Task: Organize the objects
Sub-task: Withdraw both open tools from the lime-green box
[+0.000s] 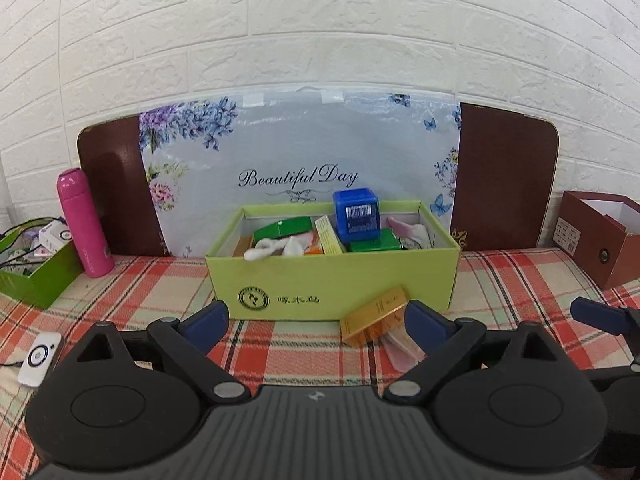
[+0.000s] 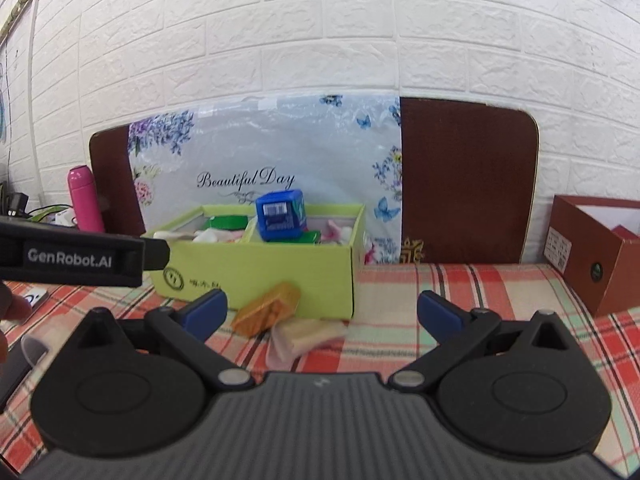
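Before one lime-green box [image 1: 332, 280], both tongs, left [image 1: 316, 320] and right [image 2: 320, 312], tilt slightly downward, spread wide, empty; one gold box [image 1: 374, 316] lies outside.

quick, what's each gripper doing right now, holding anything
Left gripper: open, holding nothing; the gold box lies on the cloth ahead, between its fingers.
Right gripper: open, holding nothing.
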### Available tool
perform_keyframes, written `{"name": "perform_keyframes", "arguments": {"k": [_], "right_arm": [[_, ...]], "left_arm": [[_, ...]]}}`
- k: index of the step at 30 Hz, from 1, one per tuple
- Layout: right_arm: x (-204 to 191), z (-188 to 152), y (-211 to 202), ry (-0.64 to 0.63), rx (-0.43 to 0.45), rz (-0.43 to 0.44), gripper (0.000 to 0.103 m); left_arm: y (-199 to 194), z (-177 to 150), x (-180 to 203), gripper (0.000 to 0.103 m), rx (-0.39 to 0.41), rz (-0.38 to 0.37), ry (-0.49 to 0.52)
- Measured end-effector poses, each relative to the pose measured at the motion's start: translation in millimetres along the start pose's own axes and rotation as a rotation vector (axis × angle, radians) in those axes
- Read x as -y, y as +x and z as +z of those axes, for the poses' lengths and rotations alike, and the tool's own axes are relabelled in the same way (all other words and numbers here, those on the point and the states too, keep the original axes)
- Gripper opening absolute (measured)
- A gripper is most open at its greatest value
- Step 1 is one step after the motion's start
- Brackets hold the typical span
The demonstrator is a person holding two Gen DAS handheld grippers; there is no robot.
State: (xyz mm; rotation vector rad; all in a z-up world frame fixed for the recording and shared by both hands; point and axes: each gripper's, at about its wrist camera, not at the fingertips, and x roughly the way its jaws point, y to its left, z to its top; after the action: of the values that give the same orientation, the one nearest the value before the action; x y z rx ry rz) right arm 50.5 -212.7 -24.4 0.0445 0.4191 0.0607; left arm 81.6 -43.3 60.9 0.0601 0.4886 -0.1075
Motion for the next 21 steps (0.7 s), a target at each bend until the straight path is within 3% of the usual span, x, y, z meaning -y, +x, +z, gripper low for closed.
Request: {"name": "perform_keyframes", "arguments": {"k": [9, 16, 21], "right_arm": [[-3, -29, -10, 0.006, -0.069, -0.009, 0.103], [-5, -43, -5, 0.003, -0.119, 0.007, 0.103], [-12, -47, 3, -0.004, -0.137, 0.017, 0.103]], "left_arm": [[-6, -39, -21, 0.097, -0.079, 0.028, -0.034], [-14, -82, -85, 0.097, -0.174, 0.121, -0.153], [-11, -91, -131, 0.097, -0.210, 0.206, -0.258]]}}
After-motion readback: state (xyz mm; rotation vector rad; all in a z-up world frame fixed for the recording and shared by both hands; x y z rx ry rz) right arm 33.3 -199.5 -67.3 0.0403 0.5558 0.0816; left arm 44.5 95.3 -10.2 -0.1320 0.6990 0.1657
